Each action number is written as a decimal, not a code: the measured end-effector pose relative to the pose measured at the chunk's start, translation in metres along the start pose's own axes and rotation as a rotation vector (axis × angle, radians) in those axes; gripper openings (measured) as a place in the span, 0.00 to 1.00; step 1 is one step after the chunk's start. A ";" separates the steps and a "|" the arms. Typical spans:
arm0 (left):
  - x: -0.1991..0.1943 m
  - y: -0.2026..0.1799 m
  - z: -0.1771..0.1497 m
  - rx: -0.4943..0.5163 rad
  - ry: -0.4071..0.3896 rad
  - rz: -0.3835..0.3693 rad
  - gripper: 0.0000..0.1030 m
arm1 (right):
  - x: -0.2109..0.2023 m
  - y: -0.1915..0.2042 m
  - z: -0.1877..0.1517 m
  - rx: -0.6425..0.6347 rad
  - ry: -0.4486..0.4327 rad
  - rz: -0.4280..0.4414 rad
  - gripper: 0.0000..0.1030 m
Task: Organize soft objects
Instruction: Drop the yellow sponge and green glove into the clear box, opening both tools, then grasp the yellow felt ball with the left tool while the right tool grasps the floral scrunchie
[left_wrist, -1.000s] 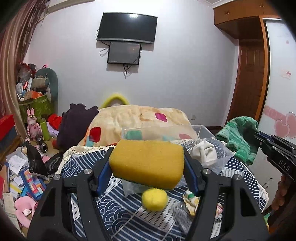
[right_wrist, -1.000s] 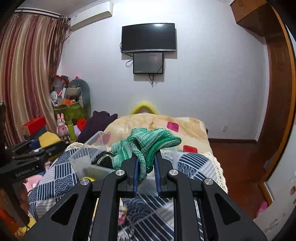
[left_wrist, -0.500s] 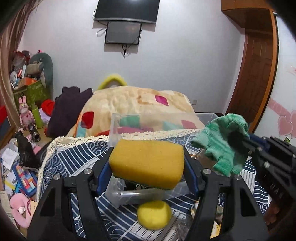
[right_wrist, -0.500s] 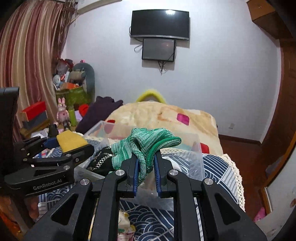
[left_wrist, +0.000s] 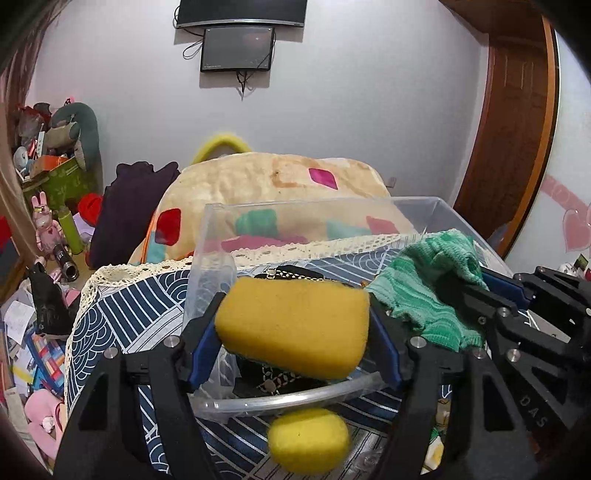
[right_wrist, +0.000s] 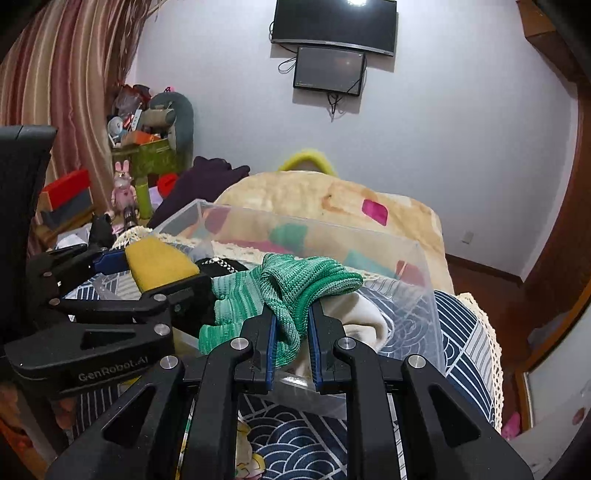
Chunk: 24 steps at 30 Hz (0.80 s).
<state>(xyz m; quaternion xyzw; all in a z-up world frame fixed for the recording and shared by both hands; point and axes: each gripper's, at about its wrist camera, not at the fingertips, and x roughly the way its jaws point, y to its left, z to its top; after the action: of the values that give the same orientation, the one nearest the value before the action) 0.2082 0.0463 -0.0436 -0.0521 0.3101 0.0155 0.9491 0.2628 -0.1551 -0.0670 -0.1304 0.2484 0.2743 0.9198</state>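
A cluttered bedroom; over the bed's clear bin, left tongs gripped a sponge, right tongs a green glove.

The left tool clamps a yellow sponge between its blue pads, held over the near rim of a clear plastic bin. Right of the sponge, the right tool pinches a green knit cloth above the bin's right side. In front of the bin, a yellow ball lies on the blue patterned bedspread. Behind the bin sits a cream blanket.
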 end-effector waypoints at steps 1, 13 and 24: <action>-0.001 -0.001 0.000 0.003 0.003 -0.002 0.70 | 0.001 0.000 0.001 -0.003 0.003 0.000 0.14; -0.025 0.005 -0.006 -0.012 -0.011 -0.040 0.82 | -0.014 -0.011 -0.001 0.035 -0.024 -0.015 0.53; -0.079 0.008 -0.017 -0.008 -0.114 -0.041 0.93 | -0.057 -0.015 -0.012 0.055 -0.110 -0.002 0.62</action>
<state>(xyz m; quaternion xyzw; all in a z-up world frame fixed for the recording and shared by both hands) 0.1337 0.0521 -0.0118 -0.0614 0.2546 0.0000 0.9651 0.2247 -0.1972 -0.0455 -0.0903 0.2050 0.2734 0.9355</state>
